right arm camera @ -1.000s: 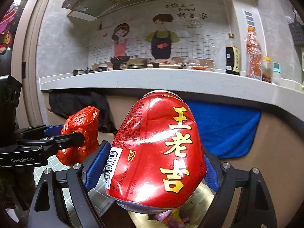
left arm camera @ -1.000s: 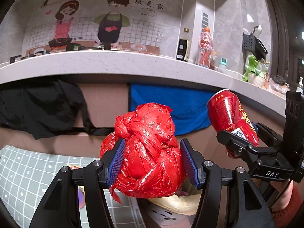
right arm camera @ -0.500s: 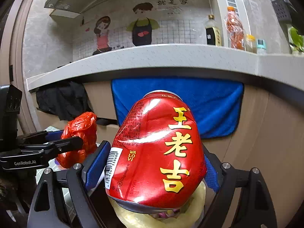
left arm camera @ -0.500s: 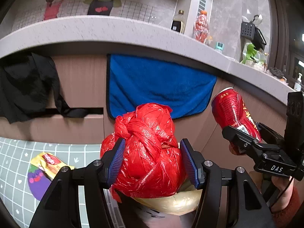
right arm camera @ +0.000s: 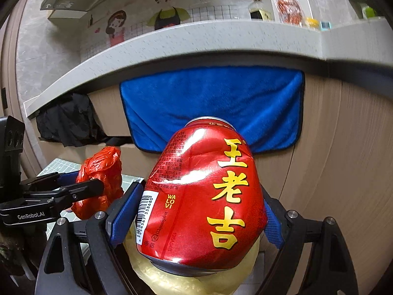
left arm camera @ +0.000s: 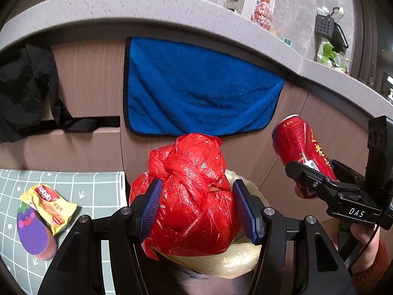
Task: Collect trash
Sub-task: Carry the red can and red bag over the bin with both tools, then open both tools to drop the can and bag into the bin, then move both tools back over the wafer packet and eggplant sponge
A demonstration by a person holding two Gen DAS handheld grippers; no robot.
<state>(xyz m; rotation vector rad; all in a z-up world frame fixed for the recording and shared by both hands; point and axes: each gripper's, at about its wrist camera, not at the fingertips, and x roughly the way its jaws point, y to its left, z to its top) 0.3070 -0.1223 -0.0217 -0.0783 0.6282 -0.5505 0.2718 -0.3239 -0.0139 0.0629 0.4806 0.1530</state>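
**Both claws loaded above the lined bin**

Your left claw [left arm camera: 196,209] is clamped on a knotted red plastic bag [left arm camera: 194,196] — both blue pads press into its crinkled sides, and the knot sits toward the upper left of the bundle. Your right claw [right arm camera: 194,223] grips a red herbal-tea can [right arm camera: 203,196] printed with yellow Chinese characters; its wall is dented where the pads squeeze it, the barcode faces the left pad, and the can's top tilts away from the camera.

Directly under each load you can see pale yellowish plastic, a bin liner [left arm camera: 221,263] whose rim bulges out beneath the bag in the left wrist view and beneath the can in the right wrist view. How far either item hangs above it cannot be judged.

From the left wrist camera, the right claw with its can stands off to the right, held by your hand in a reddish sleeve [left arm camera: 371,258]. From the right wrist camera, the left claw and the red bag show at the left.

Further out, a yellow snack wrapper [left arm camera: 49,204] lies on a grey grid-patterned mat [left arm camera: 98,186] at the lower left, overlapping a purple aubergine picture on it. Behind everything, a blue towel [left arm camera: 196,86] hangs on the wood-tone cabinet front beneath the speckled desk [left arm camera: 122,2], with a black cloth [left arm camera: 24,86] draped to its left — bottles stand along the desk's far edge.
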